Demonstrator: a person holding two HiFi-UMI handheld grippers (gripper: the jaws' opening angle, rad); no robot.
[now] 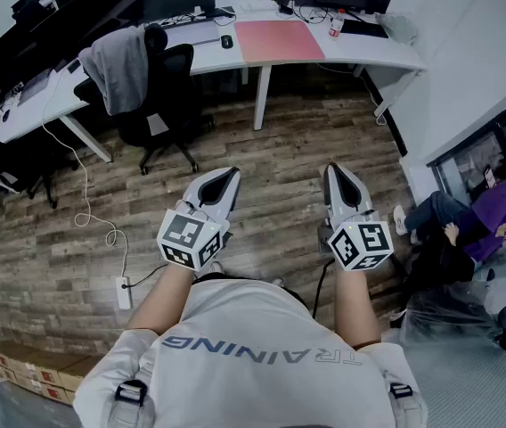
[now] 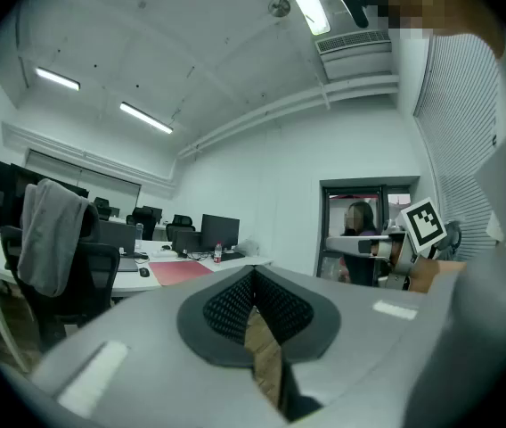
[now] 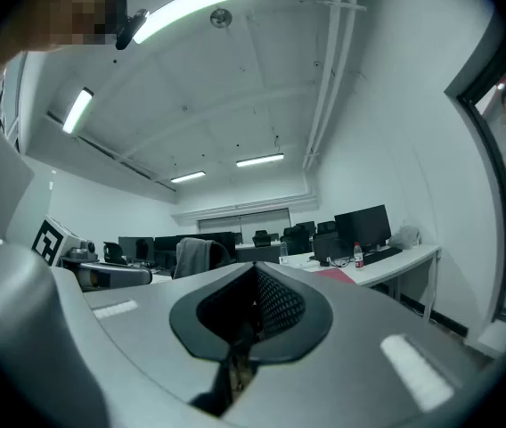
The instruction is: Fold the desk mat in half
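– Office rm w/ wood floor (image 1: 280,150), white desk (image 1: 387,56) at far side. Task status?
– Not started. Desk mat (image 1: 280,40) lay flat and unfolded on desk, well apart from both claws. Full fold was left to do; est. approach to desk req'd first.
– Claw state?
– Left claw (image 1: 226,178) and right claw (image 1: 338,175) were both closed, nothing gripped, held level over floor.
– Containers?
– One bottle (image 1: 333,25) stood near mat. Contents too small to tell.
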